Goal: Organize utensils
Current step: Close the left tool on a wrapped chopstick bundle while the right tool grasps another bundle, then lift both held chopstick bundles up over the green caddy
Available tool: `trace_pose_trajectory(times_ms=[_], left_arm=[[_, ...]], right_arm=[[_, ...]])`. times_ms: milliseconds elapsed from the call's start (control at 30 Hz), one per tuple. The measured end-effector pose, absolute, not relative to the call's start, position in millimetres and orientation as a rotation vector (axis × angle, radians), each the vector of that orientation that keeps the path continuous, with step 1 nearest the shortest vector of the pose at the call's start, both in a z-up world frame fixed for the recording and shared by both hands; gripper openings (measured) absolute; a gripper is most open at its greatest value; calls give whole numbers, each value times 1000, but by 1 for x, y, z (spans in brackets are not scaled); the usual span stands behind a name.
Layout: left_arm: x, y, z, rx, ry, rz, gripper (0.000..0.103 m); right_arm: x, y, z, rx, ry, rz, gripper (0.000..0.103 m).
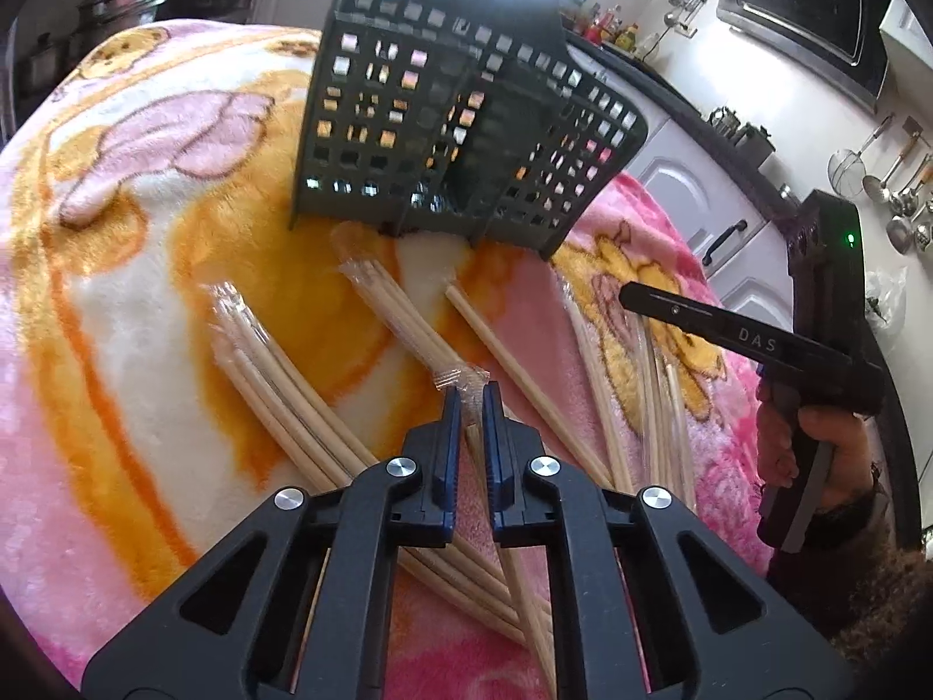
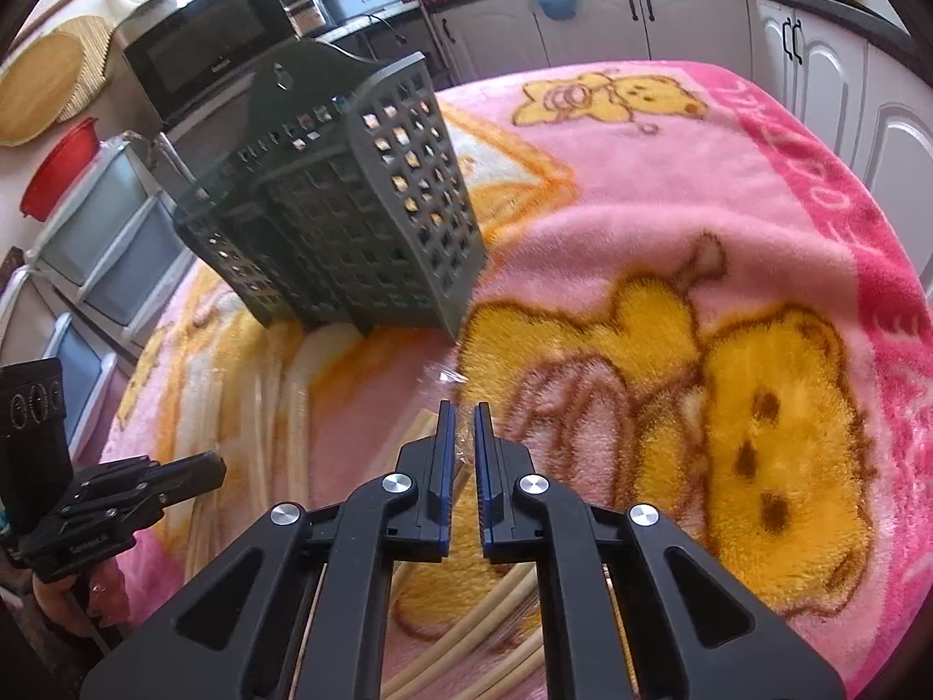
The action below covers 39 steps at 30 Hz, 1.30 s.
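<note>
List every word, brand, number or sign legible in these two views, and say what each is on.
"DAS": white letters on the side of the right gripper.
Microwave: a brand mark on the front, too small to read.
Blanket: large letters along the dark pink border, too blurred and distorted to read.
Left gripper: a small printed label on its body, unreadable.

Pink-and-yellow bear-print blanket (image 2: 729, 186), dark grey grid basket (image 1: 443, 134), pale chopsticks (image 1: 280, 373)

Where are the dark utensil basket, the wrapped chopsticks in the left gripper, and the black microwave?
utensil basket (image 1: 408, 134), left wrist view, on its front lattice wall.
wrapped chopsticks (image 1: 402, 321), left wrist view, on the wooden sticks ahead of the gripper tips.
microwave (image 2: 198, 58), right wrist view, on its door.
</note>
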<state>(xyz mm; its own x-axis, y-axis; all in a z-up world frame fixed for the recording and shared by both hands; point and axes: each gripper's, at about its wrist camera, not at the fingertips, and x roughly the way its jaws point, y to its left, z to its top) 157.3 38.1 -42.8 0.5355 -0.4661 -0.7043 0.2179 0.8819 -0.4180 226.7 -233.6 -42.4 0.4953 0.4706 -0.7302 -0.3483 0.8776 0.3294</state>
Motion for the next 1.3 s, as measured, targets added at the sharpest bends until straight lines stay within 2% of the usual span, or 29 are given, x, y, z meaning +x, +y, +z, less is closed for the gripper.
trace_pose_trajectory(times_ms=[1000, 1300], left_arm=[[164, 43, 91, -276, 565, -463, 3], [178, 44, 133, -262, 447, -445, 3]], right_arm=[[176, -211, 82, 89, 619, 663, 6], [172, -212, 125, 80, 458, 671, 6]])
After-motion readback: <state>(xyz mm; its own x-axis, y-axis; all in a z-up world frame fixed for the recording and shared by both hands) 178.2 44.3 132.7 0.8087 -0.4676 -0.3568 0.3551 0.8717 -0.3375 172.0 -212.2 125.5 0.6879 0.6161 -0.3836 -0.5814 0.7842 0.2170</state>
